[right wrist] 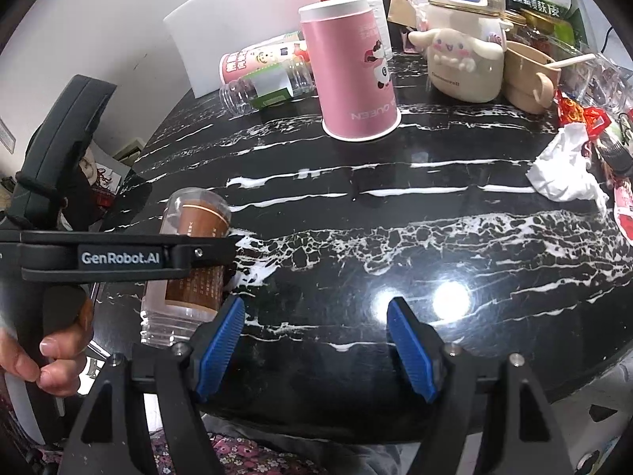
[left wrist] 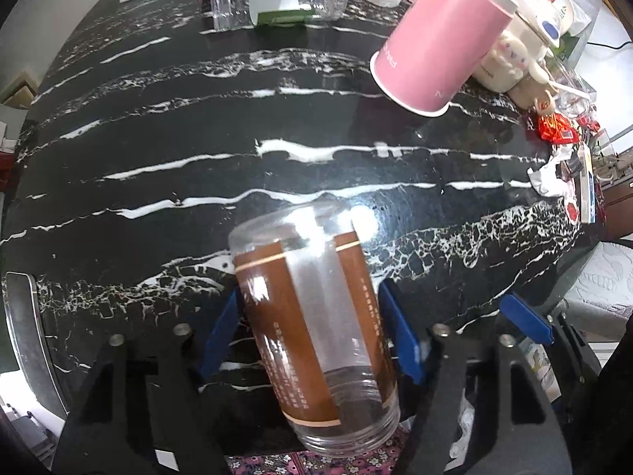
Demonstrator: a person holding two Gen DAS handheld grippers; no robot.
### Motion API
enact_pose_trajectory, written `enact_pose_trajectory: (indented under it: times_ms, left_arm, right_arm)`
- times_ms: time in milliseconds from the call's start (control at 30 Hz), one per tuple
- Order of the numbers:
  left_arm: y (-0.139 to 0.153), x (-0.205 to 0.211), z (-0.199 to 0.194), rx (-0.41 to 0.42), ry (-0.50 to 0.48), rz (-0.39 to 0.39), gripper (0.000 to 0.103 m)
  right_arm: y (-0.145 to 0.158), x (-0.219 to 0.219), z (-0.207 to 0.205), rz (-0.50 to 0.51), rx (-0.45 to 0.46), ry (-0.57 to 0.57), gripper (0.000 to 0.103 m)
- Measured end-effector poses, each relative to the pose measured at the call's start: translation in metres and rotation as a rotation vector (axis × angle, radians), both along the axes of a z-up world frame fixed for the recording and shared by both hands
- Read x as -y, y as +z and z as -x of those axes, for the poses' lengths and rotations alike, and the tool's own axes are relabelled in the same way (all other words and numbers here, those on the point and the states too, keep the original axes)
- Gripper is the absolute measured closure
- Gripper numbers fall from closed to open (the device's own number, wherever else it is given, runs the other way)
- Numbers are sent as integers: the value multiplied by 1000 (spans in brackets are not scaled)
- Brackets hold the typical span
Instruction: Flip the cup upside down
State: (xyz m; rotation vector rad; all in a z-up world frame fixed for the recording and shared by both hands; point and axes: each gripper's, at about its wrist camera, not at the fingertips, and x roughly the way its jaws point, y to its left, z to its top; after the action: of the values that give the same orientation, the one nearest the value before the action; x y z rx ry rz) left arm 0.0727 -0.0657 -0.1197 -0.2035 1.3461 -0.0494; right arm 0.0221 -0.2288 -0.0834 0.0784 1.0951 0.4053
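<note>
A clear plastic cup with a brown label (left wrist: 316,316) sits between the blue pads of my left gripper (left wrist: 312,332), which is shut on it. The cup is tilted, closed base away from the camera, threaded open mouth toward it, held over the near edge of the black marble table (left wrist: 237,126). In the right wrist view the same cup (right wrist: 190,261) shows at the left behind the left gripper's black finger (right wrist: 118,257). My right gripper (right wrist: 314,340) is open and empty above the table's near edge.
A pink paper cup (right wrist: 352,71) stands upside down at the back middle. A clear bottle (right wrist: 269,83) lies behind it. A cream kettle (right wrist: 463,39), a beige mug (right wrist: 526,79), crumpled paper (right wrist: 565,174) and red wrappers (right wrist: 577,114) crowd the right side.
</note>
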Motion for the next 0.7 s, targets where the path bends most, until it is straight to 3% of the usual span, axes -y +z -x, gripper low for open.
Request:
enact_pose_trajectory:
  times_ms: [400, 700]
  left_arm:
    - [-1, -1, 2, 37, -15, 84, 41]
    - [27, -1, 12, 123, -42, 80, 42]
  right_arm:
    - [-2, 4, 1, -17, -7, -15, 28]
    - [-4, 4, 2, -36, -24, -14, 28]
